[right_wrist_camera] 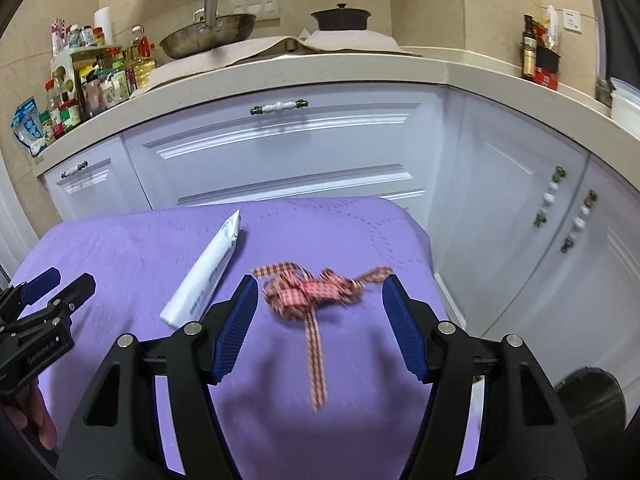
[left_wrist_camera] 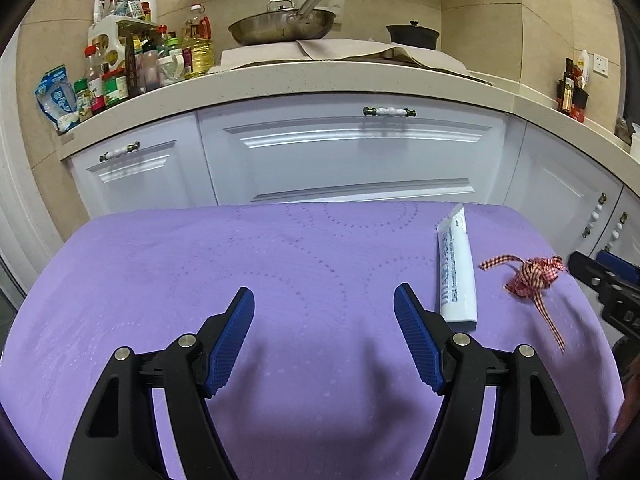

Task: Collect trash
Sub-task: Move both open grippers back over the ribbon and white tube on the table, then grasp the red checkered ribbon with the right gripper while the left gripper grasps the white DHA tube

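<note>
A white tube (left_wrist_camera: 458, 276) lies on the purple cloth (left_wrist_camera: 240, 264), just right of my open, empty left gripper (left_wrist_camera: 324, 300). A red checked ribbon bow (left_wrist_camera: 534, 276) lies further right. In the right wrist view the ribbon bow (right_wrist_camera: 308, 292) sits between the tips of my open, empty right gripper (right_wrist_camera: 318, 290), slightly beyond them, its tail trailing towards me. The tube (right_wrist_camera: 208, 272) lies to its left. The right gripper shows at the left wrist view's right edge (left_wrist_camera: 600, 280); the left gripper shows at the right wrist view's left edge (right_wrist_camera: 48, 284).
White cabinets (left_wrist_camera: 352, 152) stand behind the cloth-covered surface. The counter above holds bottles (left_wrist_camera: 132, 64), a pan (left_wrist_camera: 280, 26) and a black pot (left_wrist_camera: 412, 34). A dark round bin (right_wrist_camera: 592, 396) stands on the floor at lower right.
</note>
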A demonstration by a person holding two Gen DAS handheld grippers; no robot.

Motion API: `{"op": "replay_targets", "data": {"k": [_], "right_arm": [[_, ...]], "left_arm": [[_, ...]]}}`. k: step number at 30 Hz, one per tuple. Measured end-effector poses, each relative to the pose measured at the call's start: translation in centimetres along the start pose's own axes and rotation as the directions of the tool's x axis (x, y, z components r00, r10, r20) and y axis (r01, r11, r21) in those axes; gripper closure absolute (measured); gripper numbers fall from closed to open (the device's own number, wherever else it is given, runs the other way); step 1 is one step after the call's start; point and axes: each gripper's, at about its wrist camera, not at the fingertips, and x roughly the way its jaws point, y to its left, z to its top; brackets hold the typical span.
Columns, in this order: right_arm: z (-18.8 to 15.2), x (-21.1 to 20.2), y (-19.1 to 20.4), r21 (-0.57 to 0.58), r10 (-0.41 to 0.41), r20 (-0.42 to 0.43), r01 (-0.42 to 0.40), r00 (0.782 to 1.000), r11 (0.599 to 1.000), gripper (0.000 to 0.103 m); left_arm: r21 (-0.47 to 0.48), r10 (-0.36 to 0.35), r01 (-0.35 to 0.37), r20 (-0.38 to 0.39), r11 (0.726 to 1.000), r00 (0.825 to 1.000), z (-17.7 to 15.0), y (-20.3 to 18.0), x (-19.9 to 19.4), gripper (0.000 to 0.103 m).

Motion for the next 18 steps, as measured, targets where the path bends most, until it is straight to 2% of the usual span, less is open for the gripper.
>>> {"op": "replay_targets", "data": {"k": [10,11,15,16,17,18], "right_arm": [[-0.1,5.0,1.4,-0.052,-0.022,-0.119,0.016,0.993,0.999,0.042],[-0.2,5.3,1.2,-0.052,-0.024,-0.131,0.018,0.991,0.998,0.052],[-0.5,5.5,0.6,-0.038,-0.010,-0.153,0.004,0.988,0.999,0.067],[-0.5,5.4,0.5,-0.040,-0.010,-0.150,0.004,0.989,0.999,0.072],[-0.4,5.2,0.3,-0.040,-0.009,-0.145,0.003,0.989,0.999,0.082],[-0.4,4.9,0.0,-0.040,-0.012,-0.142,0.007,0.990,0.999,0.082]], "left_arm": [[0.003,-0.033,0.033,-0.028,0.999,0.999,0.1,-1.4,1.7,0.029],[0.006,-0.036,0.037,-0.030,0.999,0.999,0.1,-1.6,1.7,0.029],[0.016,-0.046,0.046,-0.033,0.999,0.998,-0.1,-2.4,1.7,0.028],[0.017,-0.053,0.053,-0.035,0.998,0.998,-0.2,-2.6,1.7,0.028],[0.018,-0.055,0.056,-0.036,0.998,0.998,-0.2,-2.8,1.7,0.028],[0.020,-0.059,0.060,-0.037,0.998,0.998,-0.3,-3.1,1.6,0.028]]}}
